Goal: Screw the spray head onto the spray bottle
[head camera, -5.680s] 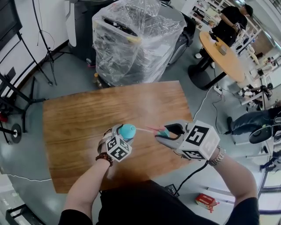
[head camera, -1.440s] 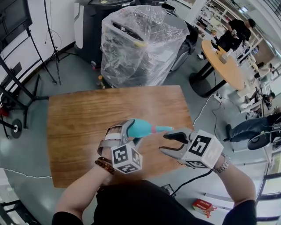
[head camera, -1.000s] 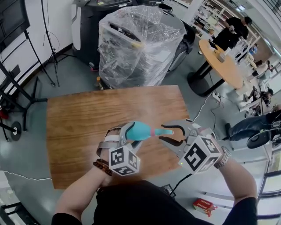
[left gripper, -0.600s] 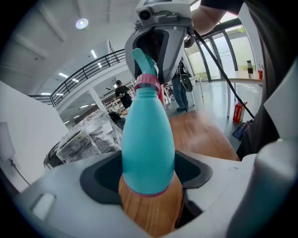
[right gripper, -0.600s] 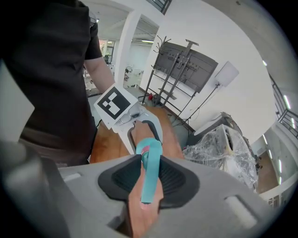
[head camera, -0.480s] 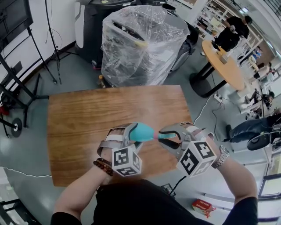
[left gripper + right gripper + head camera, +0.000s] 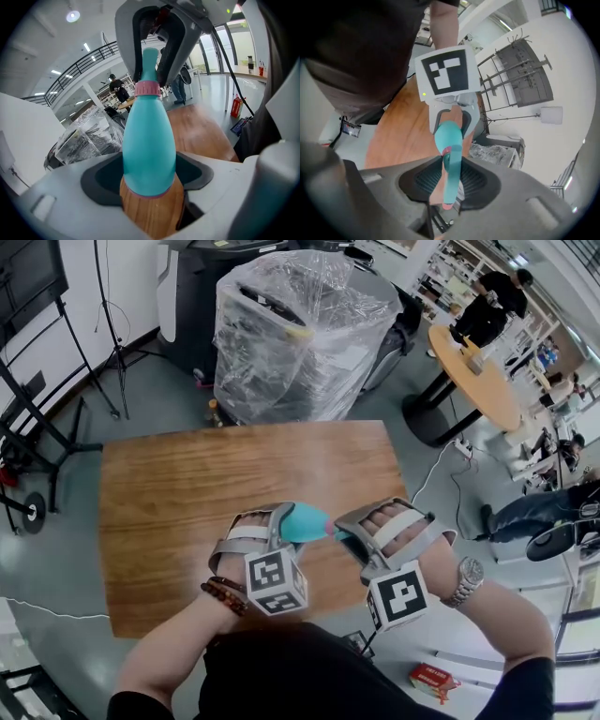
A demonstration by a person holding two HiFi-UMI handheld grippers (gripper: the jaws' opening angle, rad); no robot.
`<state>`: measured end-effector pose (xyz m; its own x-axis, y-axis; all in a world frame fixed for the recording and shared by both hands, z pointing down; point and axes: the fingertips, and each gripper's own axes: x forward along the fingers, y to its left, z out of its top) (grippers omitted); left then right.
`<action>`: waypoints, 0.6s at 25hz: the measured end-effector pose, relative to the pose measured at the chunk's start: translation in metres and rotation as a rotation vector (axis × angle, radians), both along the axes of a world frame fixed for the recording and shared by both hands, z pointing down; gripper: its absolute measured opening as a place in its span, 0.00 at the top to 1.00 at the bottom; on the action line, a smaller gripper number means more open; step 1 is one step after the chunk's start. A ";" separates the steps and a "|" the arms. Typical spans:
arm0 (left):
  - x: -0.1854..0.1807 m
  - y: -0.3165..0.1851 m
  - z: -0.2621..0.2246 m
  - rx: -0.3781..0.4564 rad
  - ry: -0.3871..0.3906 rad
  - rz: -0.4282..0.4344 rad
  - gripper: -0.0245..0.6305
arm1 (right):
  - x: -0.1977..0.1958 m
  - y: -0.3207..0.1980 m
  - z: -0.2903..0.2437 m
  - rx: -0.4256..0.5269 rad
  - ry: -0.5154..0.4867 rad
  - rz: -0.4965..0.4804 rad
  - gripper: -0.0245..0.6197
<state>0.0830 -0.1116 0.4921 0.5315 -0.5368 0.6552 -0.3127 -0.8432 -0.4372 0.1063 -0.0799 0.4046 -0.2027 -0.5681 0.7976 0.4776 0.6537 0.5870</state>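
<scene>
The teal spray bottle [image 7: 302, 521] is held level above the wooden table [image 7: 178, 484], its wood-coloured base deep in my left gripper [image 7: 284, 527], which is shut on it. A pink collar [image 7: 148, 88] joins the bottle's neck to the teal spray head [image 7: 150, 61]. My right gripper [image 7: 345, 532] comes in from the right and is shut on the spray head [image 7: 451, 178], which lies lengthways between its ribbed pads. In the right gripper view the bottle [image 7: 448, 135] points away toward the left gripper's marker cube [image 7: 447, 75]. The right hand is rolled over, its cube facing me.
A plastic-wrapped machine [image 7: 300, 324] stands beyond the table's far edge. A round table [image 7: 473, 371] with a person beside it is at the back right. A stand [image 7: 103, 324] is at the left, and a red box [image 7: 433, 677] lies on the floor by my right.
The right gripper came up to the spray head, closed on it and rolled, its marker cube swinging from the right side round toward me. The left gripper and bottle barely moved.
</scene>
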 end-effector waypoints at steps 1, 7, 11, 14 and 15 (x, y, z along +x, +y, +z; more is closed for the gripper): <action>0.000 0.001 0.000 -0.003 0.001 0.003 0.40 | 0.000 0.001 0.000 0.020 0.017 -0.028 0.80; -0.003 0.003 -0.003 0.001 0.013 0.002 0.41 | -0.006 0.005 -0.001 0.102 0.055 -0.151 0.80; -0.006 -0.001 0.000 0.058 -0.050 -0.023 0.41 | 0.002 -0.002 0.010 -0.191 -0.177 0.288 0.80; -0.009 -0.002 0.007 0.116 -0.133 -0.023 0.41 | 0.009 -0.008 0.021 -0.564 -0.470 0.827 0.80; -0.011 -0.003 0.008 0.138 -0.157 -0.020 0.41 | 0.012 -0.011 0.025 -0.724 -0.592 1.046 0.80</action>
